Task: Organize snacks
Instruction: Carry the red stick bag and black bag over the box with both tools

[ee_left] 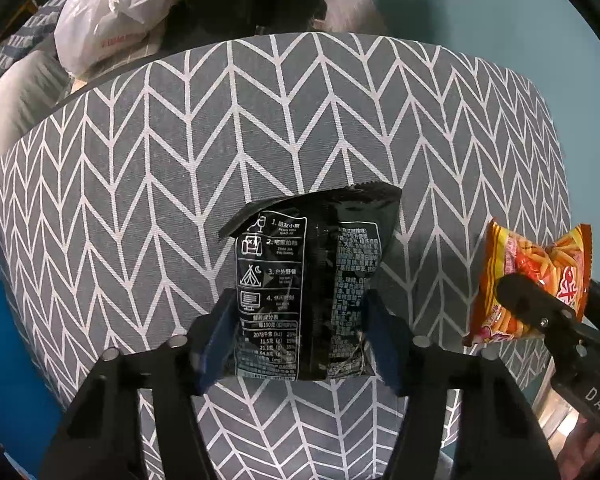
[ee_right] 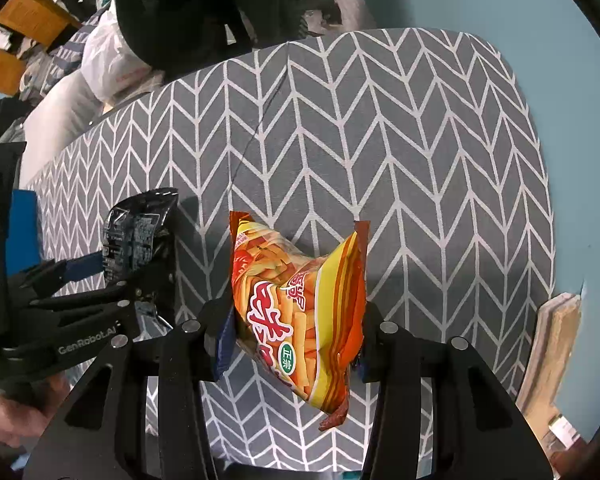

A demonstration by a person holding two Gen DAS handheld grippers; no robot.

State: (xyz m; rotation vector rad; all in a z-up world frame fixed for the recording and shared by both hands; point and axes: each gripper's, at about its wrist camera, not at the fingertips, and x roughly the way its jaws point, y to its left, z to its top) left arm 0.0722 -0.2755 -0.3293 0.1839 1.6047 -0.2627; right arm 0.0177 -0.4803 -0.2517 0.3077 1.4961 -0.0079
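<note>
While the left gripper [ee_left: 300, 336] pinches a black snack bag [ee_left: 308, 280] over the chevron-cloth worktop [ee_left: 140, 160], the right gripper [ee_right: 292, 340] pinches an orange bag [ee_right: 300, 312] to its right.

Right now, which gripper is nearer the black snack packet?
Left. The left gripper straddles the black packet, fingers at both its sides. The right gripper is off to the side, shut on the orange packet.

Left gripper [ee_left: 300, 332] points down, jaws pinching a black packet [ee_left: 308, 288]; right gripper [ee_right: 292, 340] clamped on an orange packet [ee_right: 300, 312].
</note>
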